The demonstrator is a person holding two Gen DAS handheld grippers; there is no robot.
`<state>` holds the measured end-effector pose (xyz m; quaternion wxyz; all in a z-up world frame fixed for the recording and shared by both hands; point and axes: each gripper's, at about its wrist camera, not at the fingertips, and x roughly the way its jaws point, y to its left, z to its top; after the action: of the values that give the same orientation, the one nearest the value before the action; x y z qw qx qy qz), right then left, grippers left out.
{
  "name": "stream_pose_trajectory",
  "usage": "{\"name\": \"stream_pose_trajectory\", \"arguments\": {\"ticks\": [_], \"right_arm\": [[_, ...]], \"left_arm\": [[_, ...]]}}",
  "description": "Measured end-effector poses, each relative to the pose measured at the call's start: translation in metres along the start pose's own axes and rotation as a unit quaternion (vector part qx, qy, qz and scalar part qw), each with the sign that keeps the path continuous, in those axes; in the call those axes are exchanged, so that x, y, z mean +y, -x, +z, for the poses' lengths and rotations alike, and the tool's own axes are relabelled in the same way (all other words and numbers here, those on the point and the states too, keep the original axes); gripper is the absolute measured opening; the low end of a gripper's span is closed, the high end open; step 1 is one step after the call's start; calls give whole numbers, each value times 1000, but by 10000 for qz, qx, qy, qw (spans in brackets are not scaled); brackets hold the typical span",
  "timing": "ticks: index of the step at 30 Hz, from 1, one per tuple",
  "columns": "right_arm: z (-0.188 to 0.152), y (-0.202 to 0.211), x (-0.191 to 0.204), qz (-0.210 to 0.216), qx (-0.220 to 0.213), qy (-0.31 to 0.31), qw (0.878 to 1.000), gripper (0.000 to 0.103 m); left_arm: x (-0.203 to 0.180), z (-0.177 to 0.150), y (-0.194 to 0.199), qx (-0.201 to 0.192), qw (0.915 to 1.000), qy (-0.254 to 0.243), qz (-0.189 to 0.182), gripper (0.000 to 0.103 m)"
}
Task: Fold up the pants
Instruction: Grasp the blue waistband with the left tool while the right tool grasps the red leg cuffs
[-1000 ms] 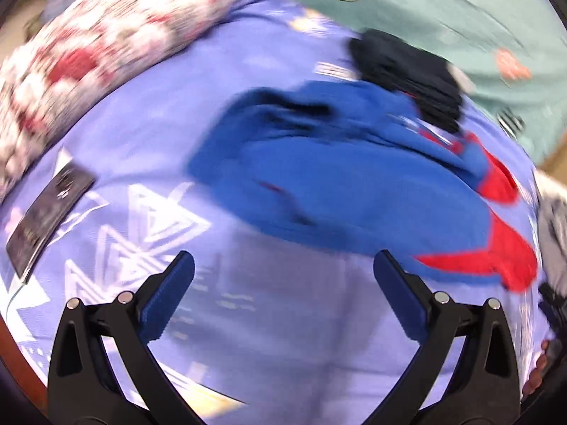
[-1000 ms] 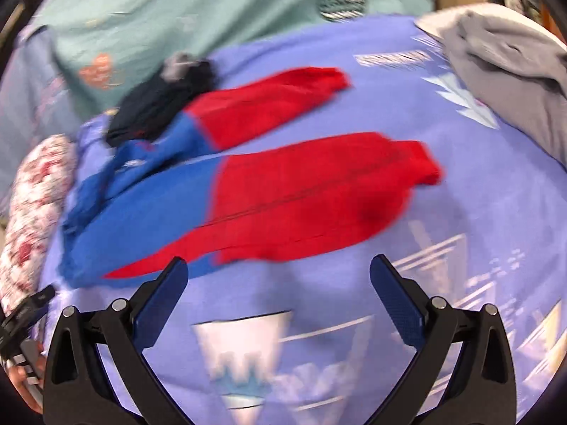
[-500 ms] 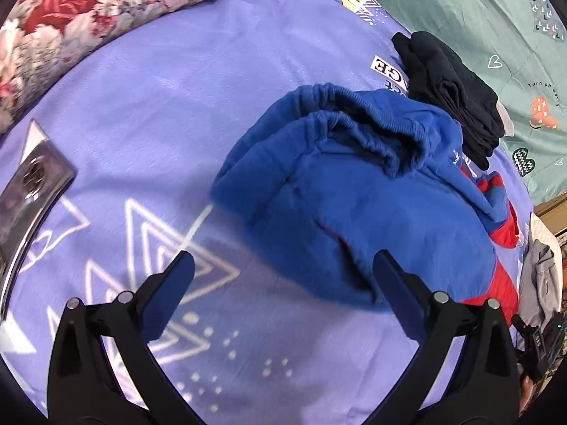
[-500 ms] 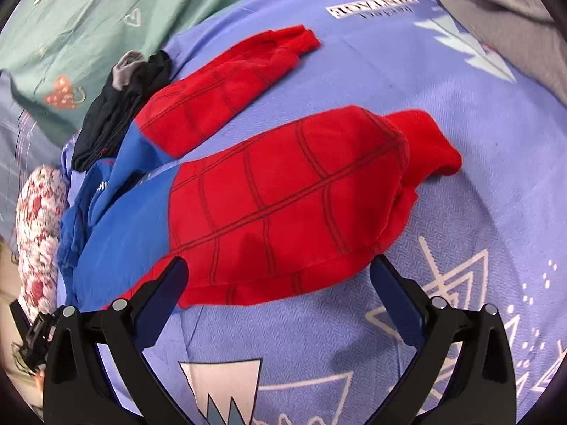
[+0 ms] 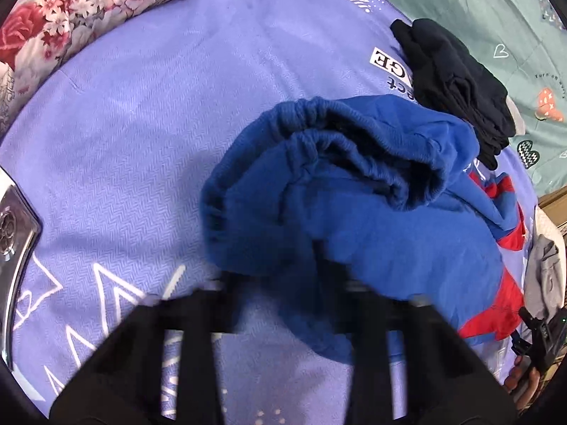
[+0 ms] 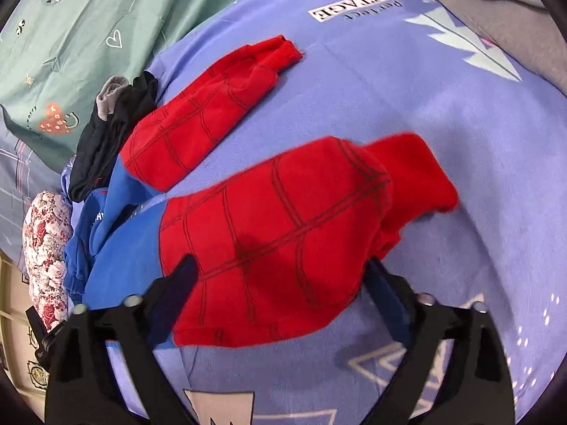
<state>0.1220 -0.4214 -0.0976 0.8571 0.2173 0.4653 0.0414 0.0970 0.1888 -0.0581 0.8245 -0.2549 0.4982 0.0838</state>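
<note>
- Pants (image 5: 354, 219): a blue-and-red pair lay spread on a purple printed bedsheet (image 5: 149, 113), the gathered blue waistband at one end and two red legs, marked with dark web lines, at the other.
- Left gripper (image 5: 283, 283): its fingers were blurred by motion and closing at the blue waist edge nearest the camera; blue fabric lay between them, though the blur hid whether the pads already pressed it.
- Right gripper (image 6: 280, 283): its fingers stood apart and were closing, one on each side of the nearer red leg; cloth lay between them, and the pads did not yet press it.
- Farther red leg (image 6: 212, 113): lay apart from the nearer one, its cuff pointing away from the camera.
- Dark garment (image 5: 457, 81): bunched just beside the waistband, at the bedsheet's edge.
- Grey garment (image 6: 496, 10): lay well apart from the pants, beyond the leg cuffs.
- Floral pillow (image 5: 71, 10): lay along the bedsheet's far side, clear of the pants.
- Green patterned sheet (image 6: 88, 28): bordered the purple one.
</note>
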Motion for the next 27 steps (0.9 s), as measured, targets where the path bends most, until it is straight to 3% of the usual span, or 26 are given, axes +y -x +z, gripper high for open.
{"name": "stream_pose_trajectory", "arguments": {"ticks": [2, 7, 8, 13, 18, 24, 26, 27], "right_arm": [[6, -6, -2, -66, 5, -16, 10000, 66], [21, -7, -20, -18, -58, -371, 9993, 12], [22, 0, -22, 68, -116, -376, 9992, 10], [21, 54, -7, 315, -565, 58, 9979, 7], [-5, 105, -9, 206, -595, 502, 9968, 7], [-59, 98, -48, -231, 120, 530, 9983, 9], [-73, 76, -59, -547, 529, 546, 9956, 21], [-77, 71, -61, -696, 592, 525, 9944, 32]], "left_arm": [[1, 3, -2, 17, 9999, 87, -148, 18], [5, 6, 0, -9, 9988, 253, -413, 13], [5, 7, 5, -57, 9984, 289, -477, 12], [-17, 5, 65, -802, 9962, -243, -233, 12], [-20, -18, 108, -1031, 9934, -439, -246, 12], [3, -59, 99, -587, 9973, -419, -129, 12], [14, -71, 78, -299, 9985, -428, 140, 16], [18, -75, 66, -137, 9983, -447, 356, 22]]}}
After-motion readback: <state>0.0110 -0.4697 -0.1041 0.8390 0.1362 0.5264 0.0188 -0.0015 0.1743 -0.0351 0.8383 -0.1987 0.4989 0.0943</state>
